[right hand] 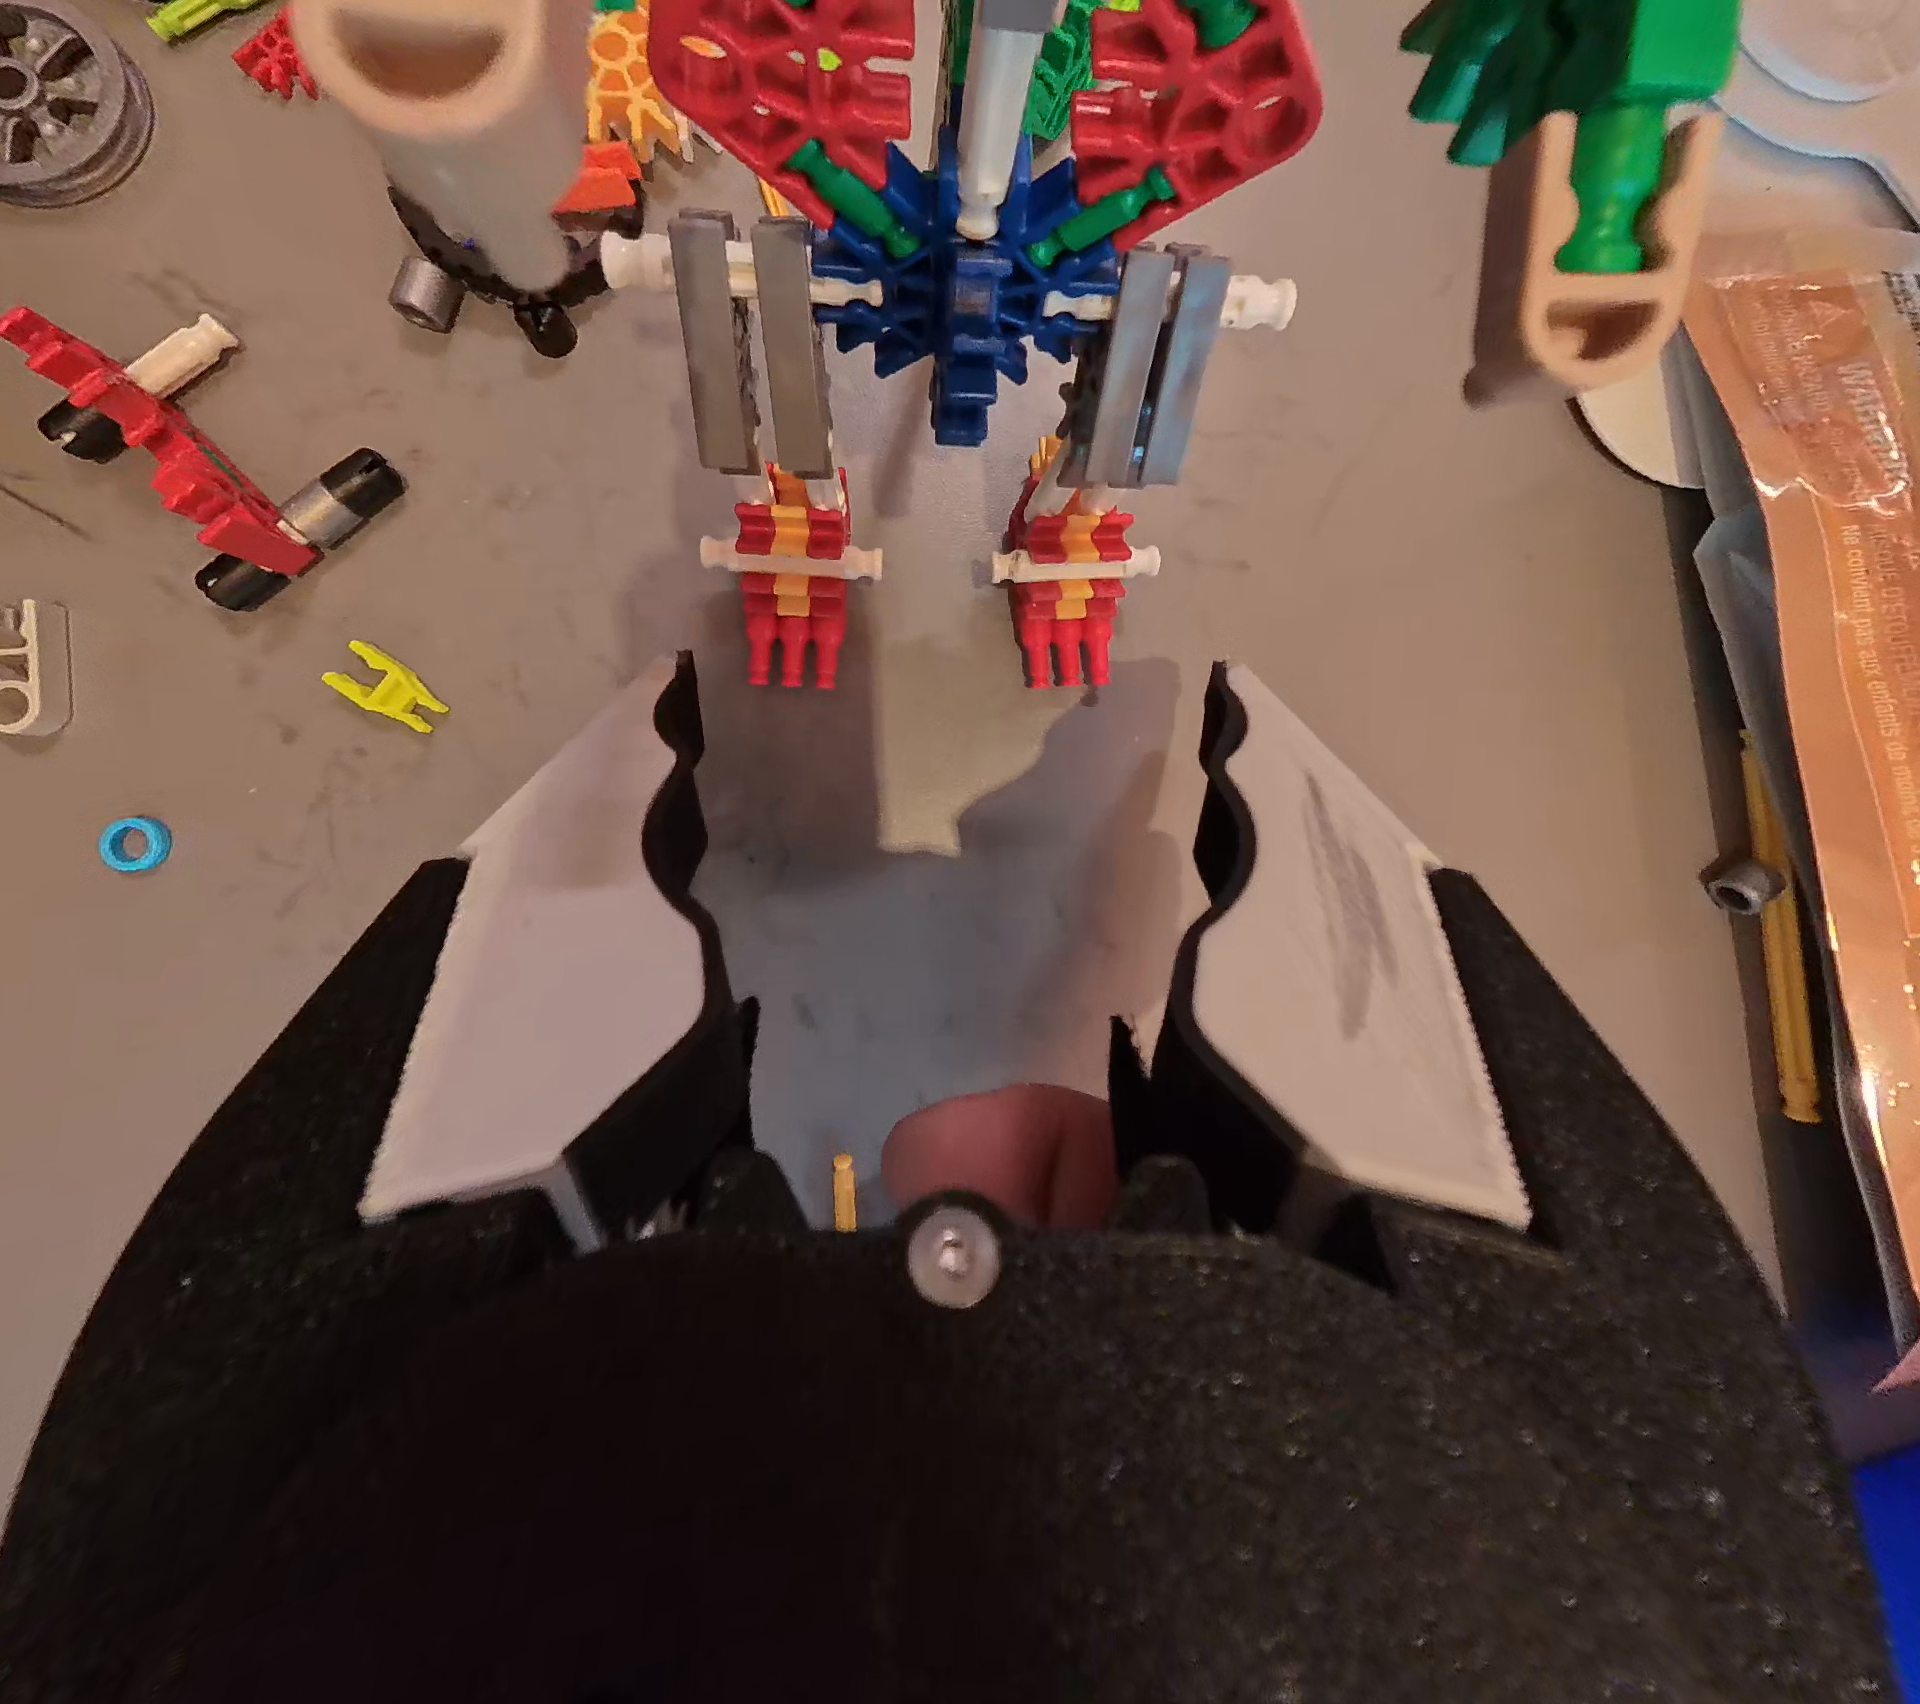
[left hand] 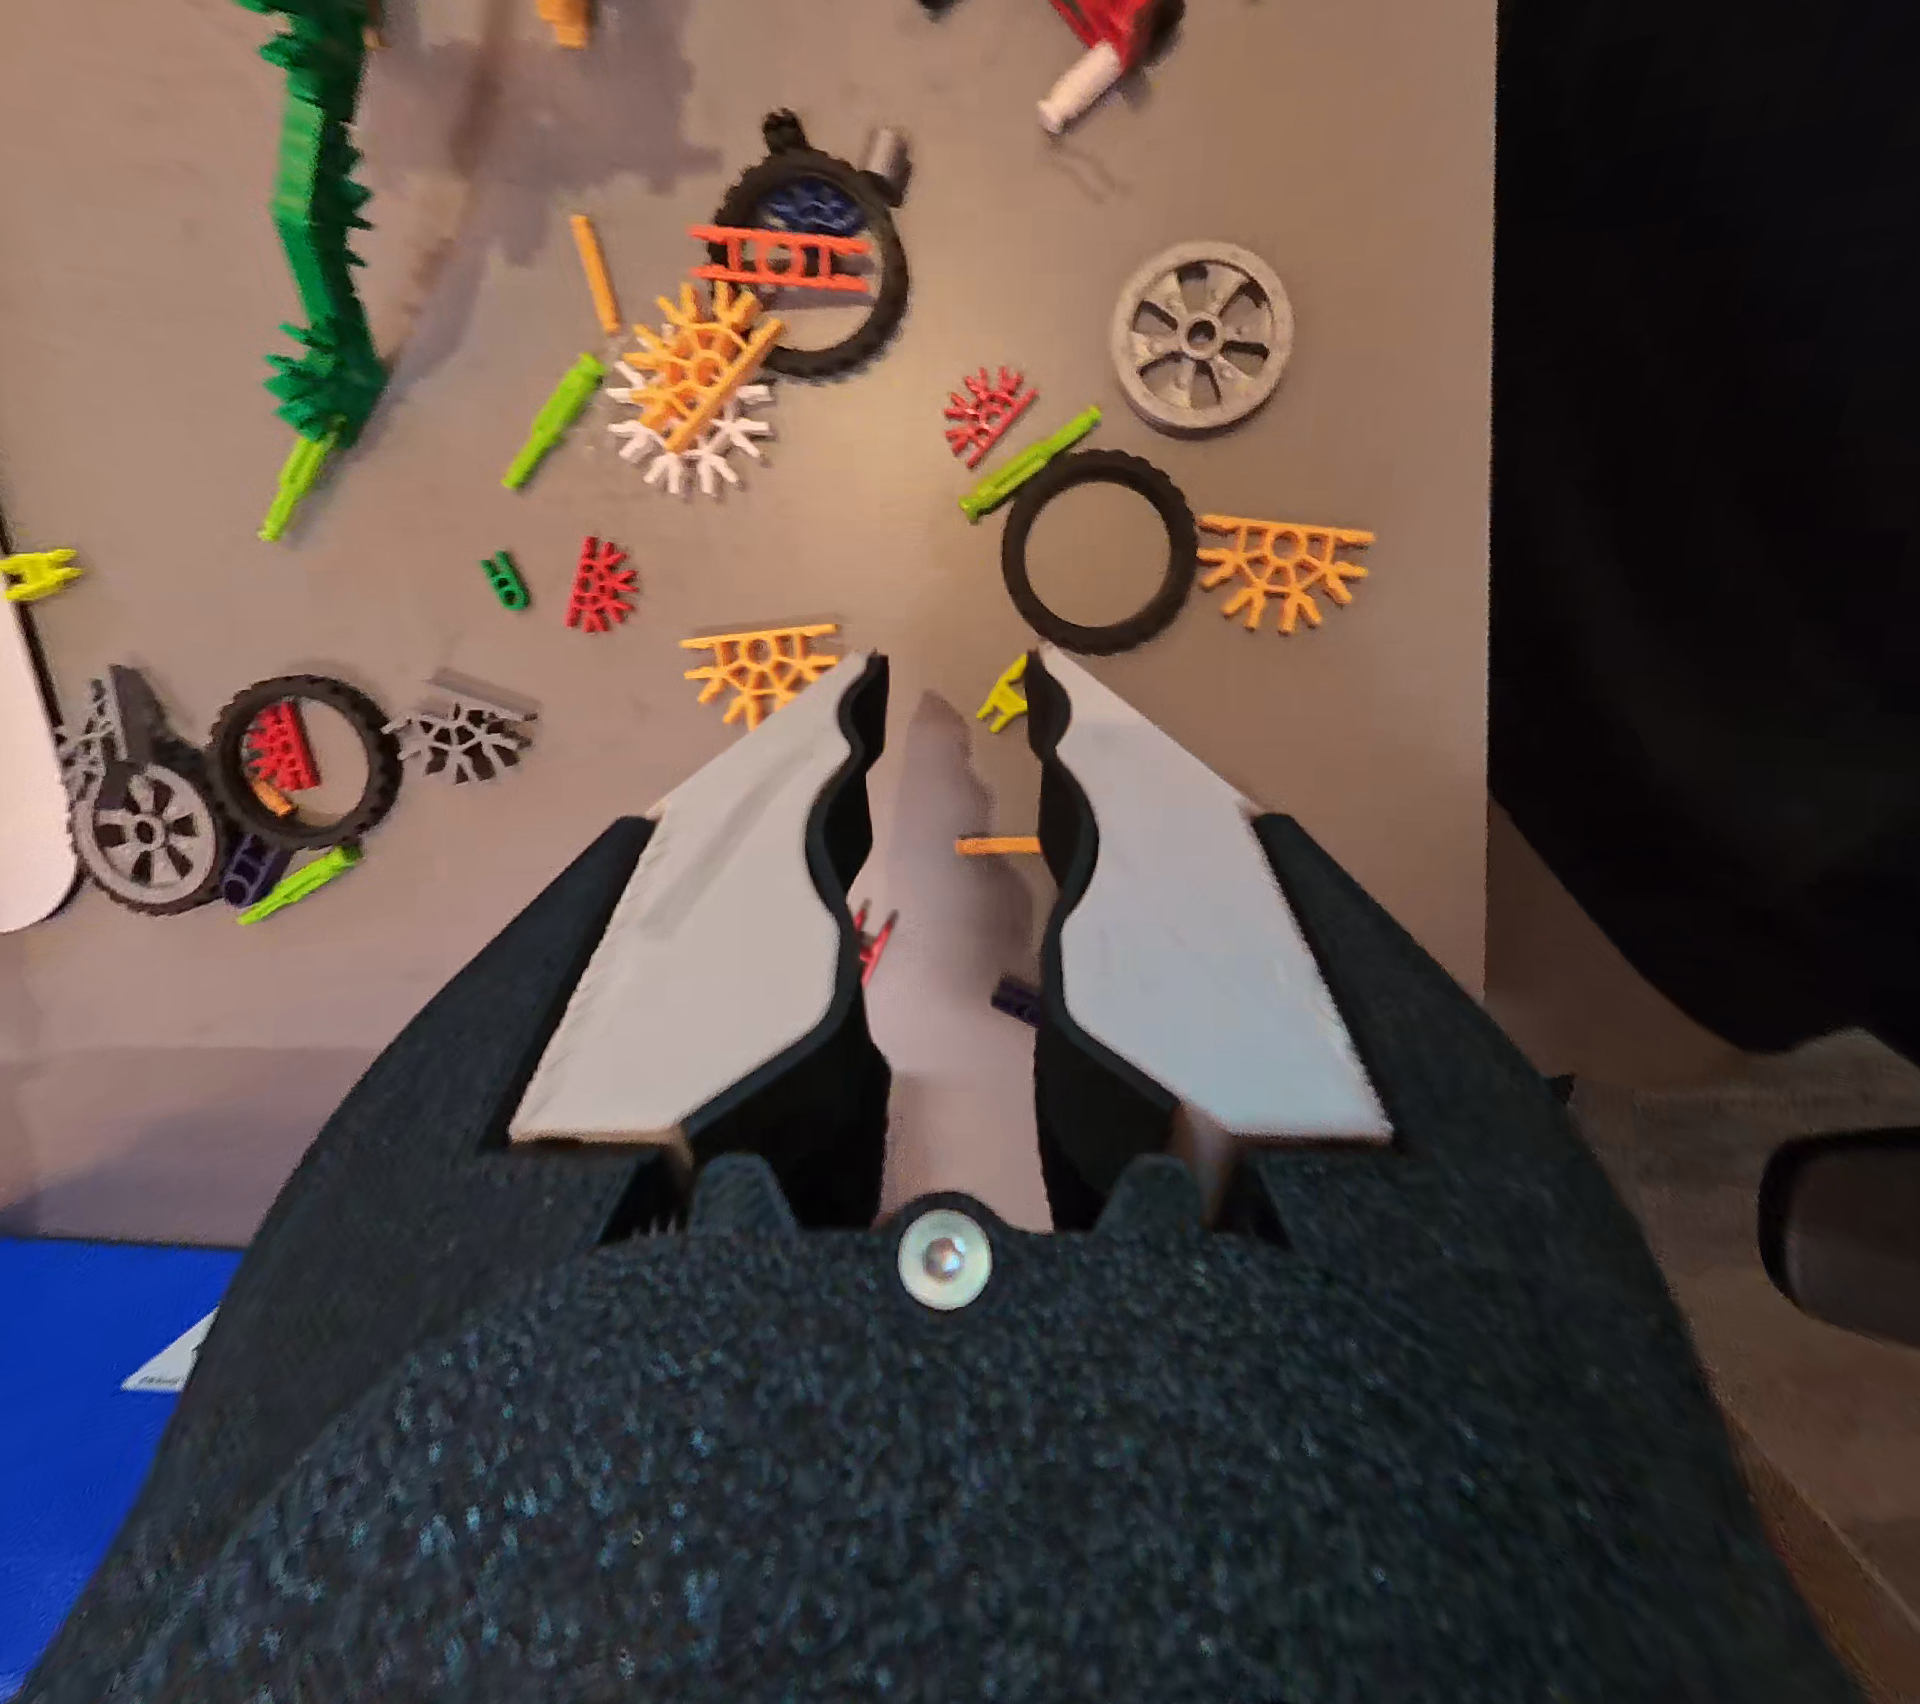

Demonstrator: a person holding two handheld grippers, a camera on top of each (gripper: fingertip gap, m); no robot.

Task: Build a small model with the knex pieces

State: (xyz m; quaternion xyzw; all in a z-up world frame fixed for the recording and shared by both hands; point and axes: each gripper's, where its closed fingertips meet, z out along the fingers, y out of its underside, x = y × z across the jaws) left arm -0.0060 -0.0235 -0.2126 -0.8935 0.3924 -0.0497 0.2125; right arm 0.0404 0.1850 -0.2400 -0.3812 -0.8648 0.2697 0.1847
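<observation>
the left gripper (left hand: 956, 667) has its jaws a little apart and holds nothing. it hangs over a grey table (left hand: 1299, 220). just past its tips lie a tiny yellow clip (left hand: 1003, 696) and a flat orange fan piece (left hand: 758, 667). a bit farther is a bumpy black tyre (left hand: 1099, 551), soft and bendy i think, then a hard grey wheel (left hand: 1202, 338).

the right gripper (right hand: 951, 688) is wide open and empty too. right in front stands a toy model (right hand: 966, 283) of snap-together plastic sticks, on two red feet (right hand: 795, 589). it looks light but could pop apart, so the blue middle seems best to grab.
</observation>
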